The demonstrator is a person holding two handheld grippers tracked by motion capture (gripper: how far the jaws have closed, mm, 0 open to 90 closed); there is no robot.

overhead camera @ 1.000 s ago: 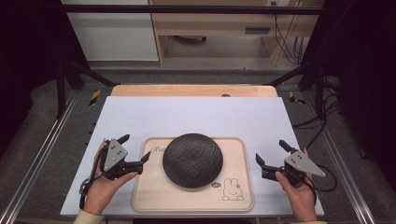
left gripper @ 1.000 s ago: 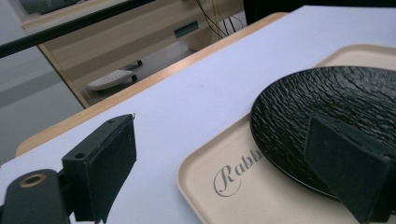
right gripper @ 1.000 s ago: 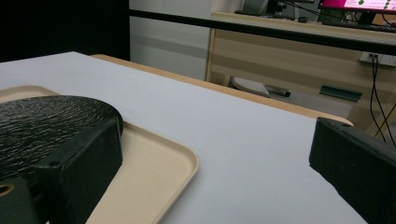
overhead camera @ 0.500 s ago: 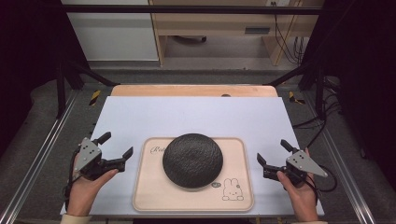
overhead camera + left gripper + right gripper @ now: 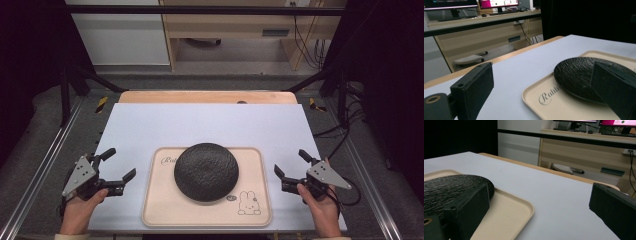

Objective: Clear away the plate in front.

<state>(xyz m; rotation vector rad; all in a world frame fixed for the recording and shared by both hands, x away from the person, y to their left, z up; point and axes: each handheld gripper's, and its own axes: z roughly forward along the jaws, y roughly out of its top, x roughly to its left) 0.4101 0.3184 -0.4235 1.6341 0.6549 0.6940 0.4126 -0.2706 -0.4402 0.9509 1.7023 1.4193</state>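
Black textured plate upside down, dome up, at the middle of the beige tray, itself on the white sheet covering the surface, toward the near edge. Left hand-held gripper off the tray's left side, jaws spread wide, holding nothing, apart from the tray rim. Right hand-held gripper just off the tray's right edge, jaws likewise apart and empty, aimed at the tray. Judging by this, hardly begun or at a pause: plate and tray untouched, any lift or grasp from both sides yet to come. On the tray, cursive lettering starting "Rabbi", the rest hidden under the plate, and a small line-drawn rabbit at the near right corner; tiny mark beside it unreadable
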